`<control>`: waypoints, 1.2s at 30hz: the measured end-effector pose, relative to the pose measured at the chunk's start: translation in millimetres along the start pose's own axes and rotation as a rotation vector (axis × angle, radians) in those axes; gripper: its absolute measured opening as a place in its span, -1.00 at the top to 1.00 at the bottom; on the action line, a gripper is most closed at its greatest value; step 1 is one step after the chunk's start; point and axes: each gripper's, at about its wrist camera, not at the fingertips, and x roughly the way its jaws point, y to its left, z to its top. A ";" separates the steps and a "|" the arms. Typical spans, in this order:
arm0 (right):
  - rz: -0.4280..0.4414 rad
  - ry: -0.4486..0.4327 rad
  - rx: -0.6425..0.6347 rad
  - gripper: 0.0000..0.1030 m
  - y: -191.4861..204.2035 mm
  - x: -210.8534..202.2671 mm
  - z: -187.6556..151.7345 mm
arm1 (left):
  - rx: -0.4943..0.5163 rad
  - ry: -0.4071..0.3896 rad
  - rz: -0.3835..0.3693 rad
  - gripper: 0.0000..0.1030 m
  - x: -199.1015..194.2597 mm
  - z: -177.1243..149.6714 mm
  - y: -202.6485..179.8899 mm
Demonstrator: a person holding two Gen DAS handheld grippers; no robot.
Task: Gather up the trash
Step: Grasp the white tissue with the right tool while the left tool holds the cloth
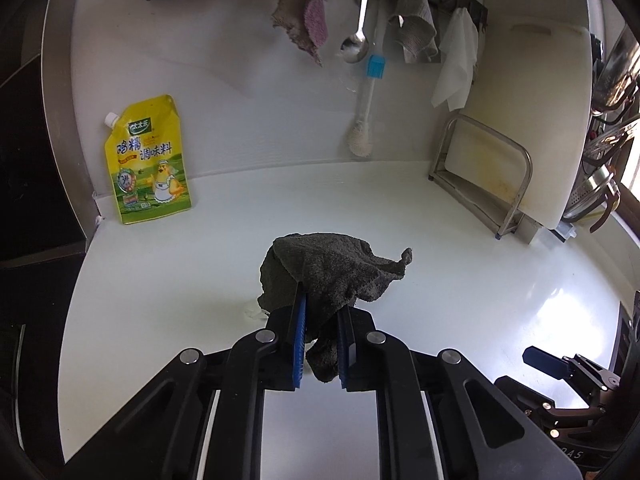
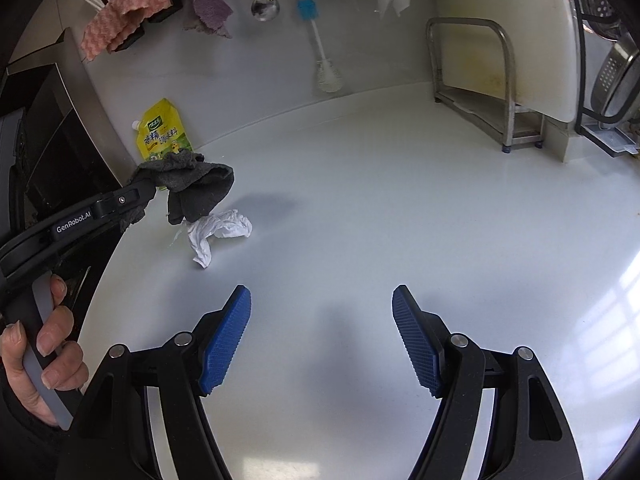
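My left gripper (image 1: 322, 312) is shut on a dark grey cloth (image 1: 332, 270), which drapes over its blue pads and hangs just above the white counter. In the right wrist view the same cloth (image 2: 196, 188) hangs from the left gripper (image 2: 160, 192) right over a crumpled white tissue (image 2: 218, 232) lying on the counter. Only a sliver of that tissue (image 1: 253, 313) shows in the left wrist view beside the cloth. My right gripper (image 2: 322, 300) is open and empty, low over the counter, to the right of and nearer than the tissue.
A yellow seasoning pouch (image 1: 150, 162) leans on the back wall at the left. A cutting board in a metal rack (image 1: 500, 184) stands at the right. Cloths, a ladle (image 1: 356, 46) and a bottle brush (image 1: 362, 136) hang on the wall. The stove edge (image 2: 52, 152) is on the left.
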 end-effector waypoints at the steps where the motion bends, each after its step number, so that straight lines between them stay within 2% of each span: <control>1: 0.008 0.004 -0.010 -0.36 7.1 3.8 1.4 | -0.003 -0.004 0.001 0.75 -2.8 0.6 5.3; 12: 0.132 0.052 -0.118 -0.36 85.7 36.1 5.7 | -0.063 -0.005 -0.002 0.76 -21.8 9.4 61.9; 21: 0.207 0.071 -0.183 -0.41 140.4 62.9 12.7 | -0.065 -0.040 0.043 0.76 -44.4 17.9 92.0; 25: 0.242 0.074 -0.242 -0.48 167.3 79.2 20.7 | -0.091 -0.029 0.053 0.76 -45.3 17.0 111.0; 31: 0.320 0.131 -0.325 -0.48 211.3 111.3 23.1 | -0.134 -0.031 0.082 0.76 -47.4 13.3 139.6; 36: 0.359 0.159 -0.295 -0.48 223.9 134.9 29.6 | -0.173 -0.020 0.090 0.76 -43.7 9.8 160.8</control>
